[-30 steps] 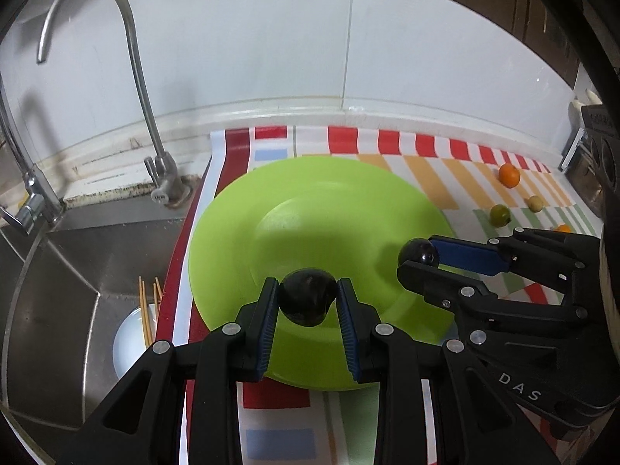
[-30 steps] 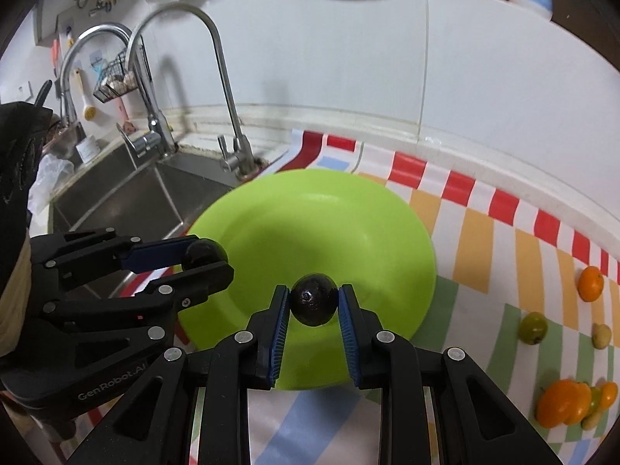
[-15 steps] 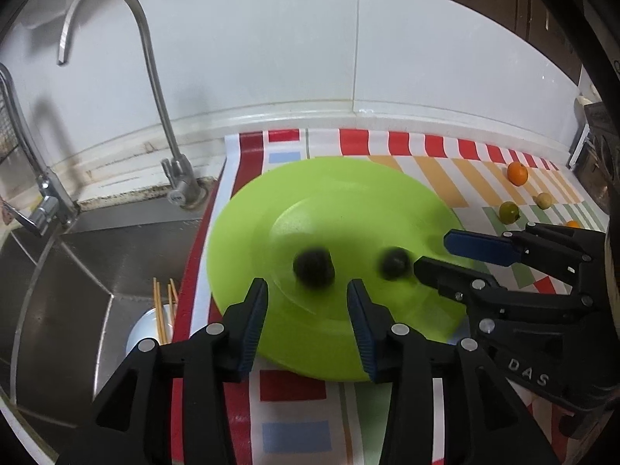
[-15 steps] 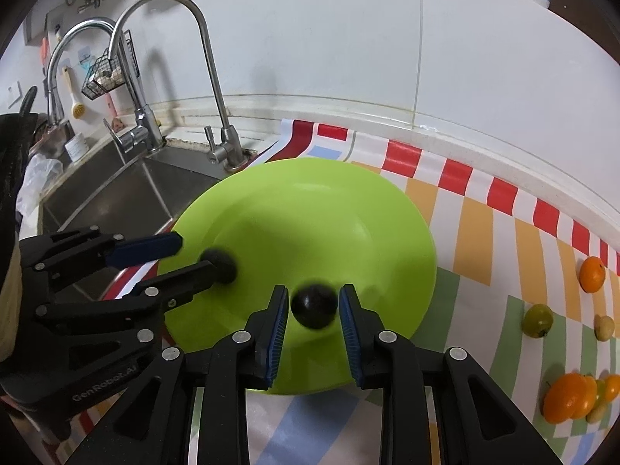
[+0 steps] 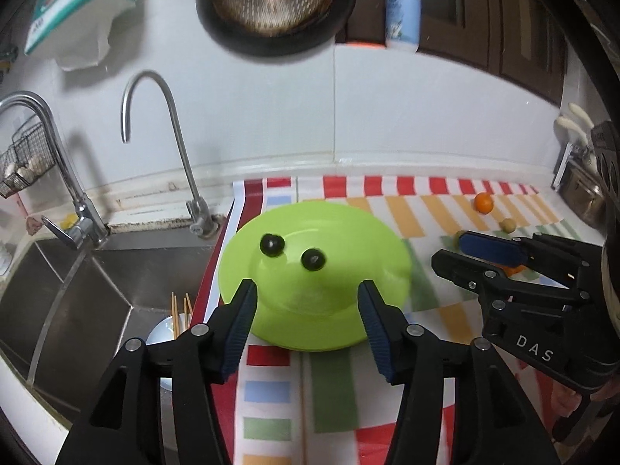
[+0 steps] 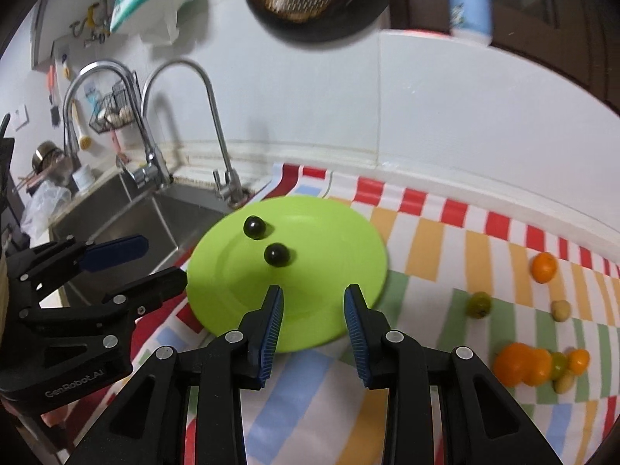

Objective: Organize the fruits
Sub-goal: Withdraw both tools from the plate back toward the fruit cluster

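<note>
left gripper [image 5: 306,298]: jaws wide apart, holding nothing
right gripper [image 6: 313,310]: also spread, empty
dark fruits [image 5: 271,244] [image 5: 313,259]: both sitting on the green plate [image 5: 348,325], slightly apart

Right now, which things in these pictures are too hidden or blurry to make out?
- Left wrist view: the right gripper covers most of the fruit on the striped cloth.
- Left wrist view: the white bowl in the sink is partly behind the left gripper.
- Right wrist view: the bottle label is blurred.
</note>
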`<state>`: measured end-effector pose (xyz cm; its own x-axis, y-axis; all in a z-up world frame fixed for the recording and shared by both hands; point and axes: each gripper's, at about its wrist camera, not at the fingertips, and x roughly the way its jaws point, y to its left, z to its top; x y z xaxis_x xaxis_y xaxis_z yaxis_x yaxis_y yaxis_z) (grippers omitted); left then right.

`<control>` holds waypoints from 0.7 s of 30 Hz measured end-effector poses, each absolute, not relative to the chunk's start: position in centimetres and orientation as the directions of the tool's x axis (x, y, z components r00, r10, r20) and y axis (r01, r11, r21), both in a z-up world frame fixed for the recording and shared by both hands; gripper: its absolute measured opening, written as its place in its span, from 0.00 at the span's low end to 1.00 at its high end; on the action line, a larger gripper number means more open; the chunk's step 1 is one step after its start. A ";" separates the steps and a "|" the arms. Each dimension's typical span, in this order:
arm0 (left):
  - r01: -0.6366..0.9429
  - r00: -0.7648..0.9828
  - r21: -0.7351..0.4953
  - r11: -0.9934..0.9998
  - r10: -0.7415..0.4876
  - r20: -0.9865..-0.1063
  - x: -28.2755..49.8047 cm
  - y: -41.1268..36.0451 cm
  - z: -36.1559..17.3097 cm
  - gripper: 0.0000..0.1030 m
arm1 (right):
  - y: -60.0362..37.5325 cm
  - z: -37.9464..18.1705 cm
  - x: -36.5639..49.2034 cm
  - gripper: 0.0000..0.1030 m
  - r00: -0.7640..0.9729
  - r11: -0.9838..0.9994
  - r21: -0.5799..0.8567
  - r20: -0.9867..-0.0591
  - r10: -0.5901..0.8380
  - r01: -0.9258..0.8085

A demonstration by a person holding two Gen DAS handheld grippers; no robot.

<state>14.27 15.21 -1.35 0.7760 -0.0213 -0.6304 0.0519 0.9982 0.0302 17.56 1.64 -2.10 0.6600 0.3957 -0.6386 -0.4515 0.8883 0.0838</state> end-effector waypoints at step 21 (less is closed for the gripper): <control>0.142 0.846 0.023 0.990 -0.109 -0.522 8.2 4.5 2.7 0.72 | -11.5 2.1 9.7 0.55 0.813 0.954 0.074 -0.506 0.287 -0.291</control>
<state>8.18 4.54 2.66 0.8461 -0.1094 -0.5216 0.1421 0.9896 0.0229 9.69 -11.46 2.08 0.8131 0.2874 -0.5062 -0.2909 0.9539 0.0744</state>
